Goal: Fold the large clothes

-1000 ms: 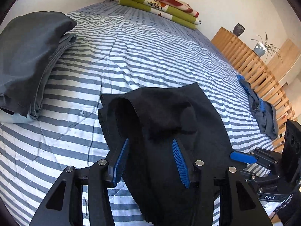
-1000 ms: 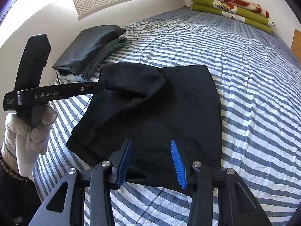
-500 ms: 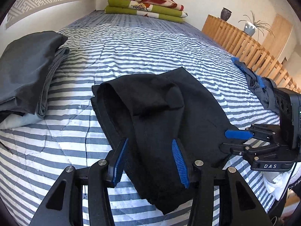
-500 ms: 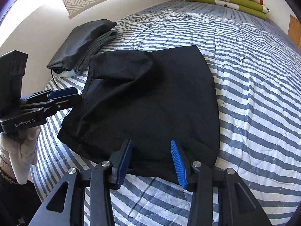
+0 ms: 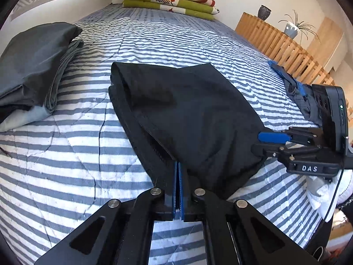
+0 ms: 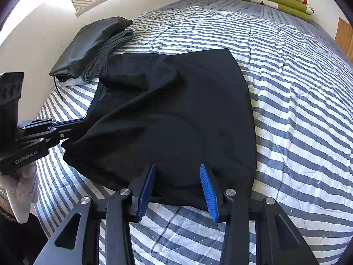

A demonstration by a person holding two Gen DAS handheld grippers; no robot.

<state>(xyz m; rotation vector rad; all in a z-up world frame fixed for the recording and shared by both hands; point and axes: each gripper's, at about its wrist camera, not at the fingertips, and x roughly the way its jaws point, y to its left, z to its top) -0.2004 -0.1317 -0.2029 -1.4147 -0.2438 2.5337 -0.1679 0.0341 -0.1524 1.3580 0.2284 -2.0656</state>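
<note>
The black garment (image 6: 176, 119) lies partly folded on my striped bedspread (image 6: 297, 114), near the front edge of the bed, with one side doubled over on itself along the left.

1. Left gripper (image 5: 177, 172): my blue pads are pressed flat together on the near hem of the black garment. In the right wrist view, the same gripper (image 6: 82, 124) pinches the garment's left edge, and the cloth is drawn slightly toward it. State: clamped on the garment.

2. Right gripper (image 6: 178, 176): my two blue pads (image 6: 146, 190) stand apart at a moderate gap over the garment's near right edge. The cloth lies between and under the fingertips, but the pads do not press on it. In the left wrist view this gripper (image 5: 268, 142) reaches the garment's right edge from the side, its blue pad just above the cloth. State: part-open, holding nothing.

3. My left hand (image 6: 21, 190) wears a white glove and grips the handle below the left gripper.

Surroundings:
- A stack of folded dark grey clothes (image 5: 33, 70) lies on the bedspread to the left, apart from the black garment.
- Folded green and red blankets (image 5: 169, 0) lie at the far end of the bed.
- A grey and blue item of clothing (image 5: 295, 92) lies at the right edge, beside a slatted wooden frame (image 5: 284, 46).
</note>
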